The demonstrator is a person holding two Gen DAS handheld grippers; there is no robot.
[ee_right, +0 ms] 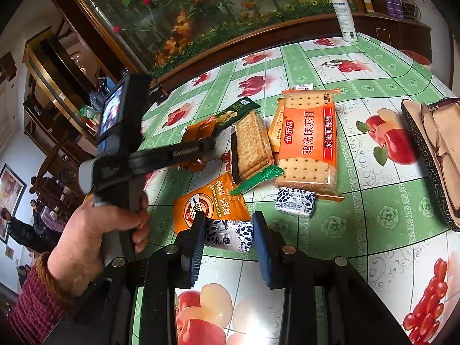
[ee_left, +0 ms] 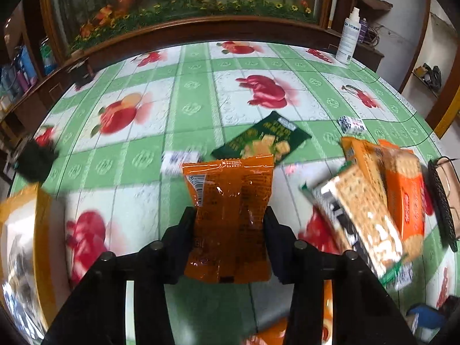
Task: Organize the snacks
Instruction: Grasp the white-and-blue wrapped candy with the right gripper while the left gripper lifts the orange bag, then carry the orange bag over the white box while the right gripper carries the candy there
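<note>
The left gripper [ee_left: 228, 221] has its black fingers [ee_left: 184, 230] clamped on the two sides of an orange snack packet [ee_left: 230, 215], which fills the gap between them with its barcode and back seam facing the left wrist camera. From the right wrist, the same packet [ee_right: 198, 135] shows pinched at the tip of the left gripper [ee_right: 205, 145], low over the green fruit-print tablecloth [ee_left: 187, 86]; whether it touches the cloth I cannot tell. A hand [ee_right: 95, 230] in a dark red knitted sleeve [ee_right: 31, 304] holds that tool's grip.

The right gripper [ee_right: 230, 230] has its blue-padded fingers [ee_right: 263, 247] pressed against a white and blue nougat candy [ee_right: 230, 234], held between them just above the cloth.

The other snacks lie close together beyond it. An orange round-logo packet [ee_right: 210, 204] lies just behind the held candy. A second wrapped nougat candy [ee_right: 296, 202] sits to its right, touching the near end of a large orange soda cracker pack [ee_right: 307, 141]. Left of that pack lies a clear cracker pack with a green end [ee_right: 253, 149], and a dark green cracker packet [ee_right: 235, 112] lies behind it. A third small candy [ee_right: 302, 86] sits past the big pack.

At the far right a pair of glasses [ee_right: 437, 143] rests on a dark-edged case [ee_right: 417, 143]. A white spray bottle [ee_right: 345, 14] stands at the table's far edge.
</note>
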